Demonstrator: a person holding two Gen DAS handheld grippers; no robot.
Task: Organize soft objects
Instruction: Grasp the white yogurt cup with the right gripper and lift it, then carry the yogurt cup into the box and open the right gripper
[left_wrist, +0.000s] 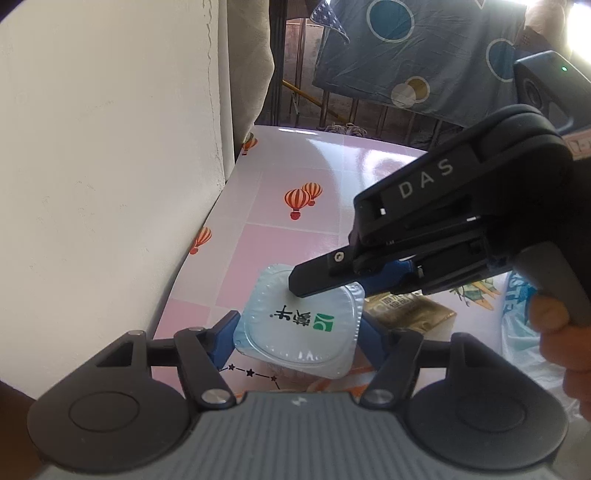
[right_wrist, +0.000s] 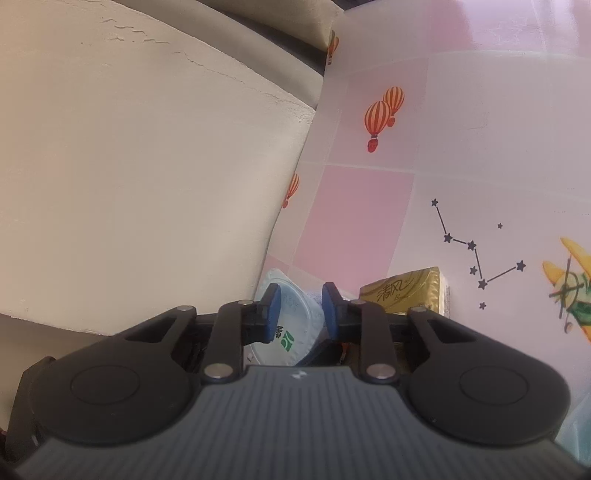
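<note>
The yogurt cup (left_wrist: 299, 325) sits between the blue pads (left_wrist: 221, 338) of the left hand-held gripper (left_wrist: 295, 338). The pads press on both of its sides, so this gripper is grasping the cup, just above the pink surface (left_wrist: 280, 254) or resting on it (I cannot tell which). The foil lid faces up, so the cup is upright and nothing can spill. It is a squishy cup, so I think a side grip like this needs to be gentle.

The right hand-held gripper (left_wrist: 325, 280) comes in from the right and reaches over the far edge of the lid. In its own view the right hand-held gripper (right_wrist: 301, 314) has its two pads close together, with the lid's edge showing in the gap between them. I cannot tell if the pads pinch the lid or only hang near it. It may be there to help hold the cup, or to take it over.

A gold tissue pack (right_wrist: 406, 291) lies on the surface just beside the cup. It is soft too, so it likely belongs to the same tidy-up. A bit of blue and white plastic (left_wrist: 517, 314) shows at the right edge. A pale wall (left_wrist: 110, 147) stands along the left side of the surface.
</note>
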